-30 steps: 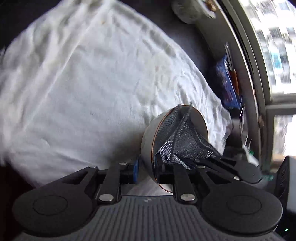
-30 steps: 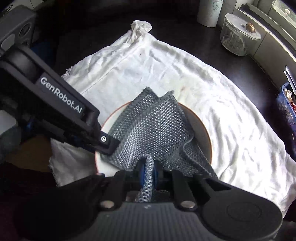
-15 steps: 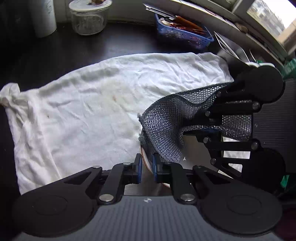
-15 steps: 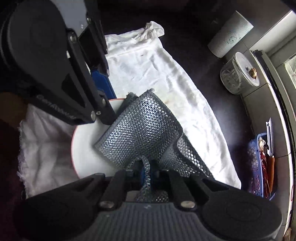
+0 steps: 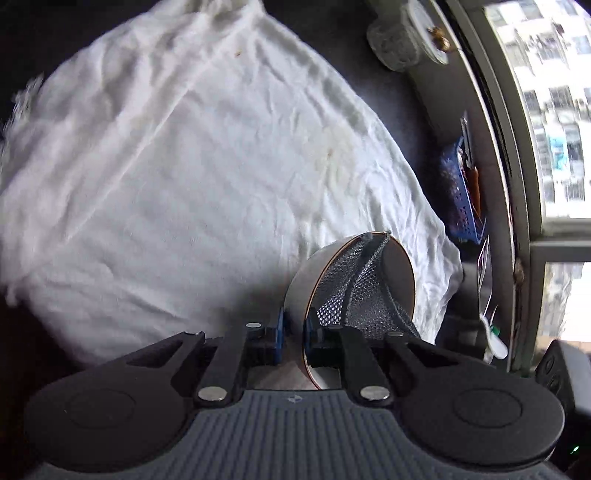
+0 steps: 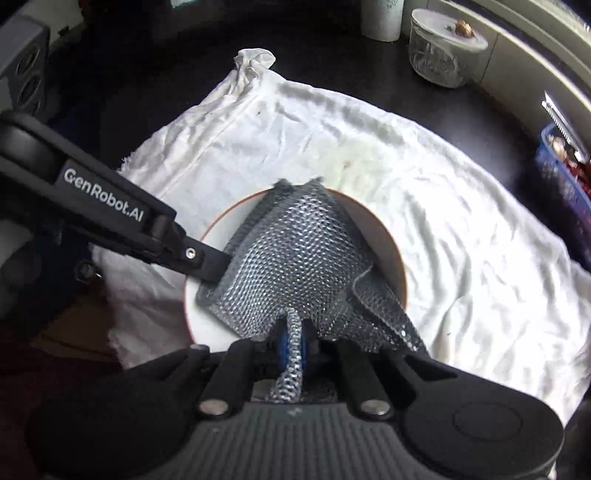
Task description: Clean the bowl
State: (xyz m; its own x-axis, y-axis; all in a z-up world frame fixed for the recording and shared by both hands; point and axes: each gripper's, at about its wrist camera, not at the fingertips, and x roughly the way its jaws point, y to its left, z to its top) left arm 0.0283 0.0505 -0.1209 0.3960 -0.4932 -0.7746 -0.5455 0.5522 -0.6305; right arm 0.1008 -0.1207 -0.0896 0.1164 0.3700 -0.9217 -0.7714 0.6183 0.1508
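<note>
A white bowl (image 5: 310, 273) with an orange-brown rim is held tilted on edge above a white cloth (image 5: 184, 166). My left gripper (image 5: 293, 332) is shut on the bowl's rim, one finger outside the wall and one inside. In the right wrist view the bowl (image 6: 207, 314) faces the camera, and the left gripper's finger (image 6: 199, 258) reaches in from the left. My right gripper (image 6: 291, 347) is shut on a grey mesh dishcloth (image 6: 295, 258), which is spread against the bowl's inside. The mesh also shows in the left wrist view (image 5: 354, 291).
The white cloth (image 6: 461, 221) covers a dark counter. A glass jar with a lid (image 6: 443, 55) and a white cylinder (image 6: 380, 18) stand at the back. A blue basket of utensils (image 5: 461, 192) sits by the window sill. A window frame (image 5: 517, 147) runs along the right.
Both views swung during the last second and are back near their earlier pose. The bowl has turned on edge again, with the mesh still pressed inside it. Both grips are unchanged.
</note>
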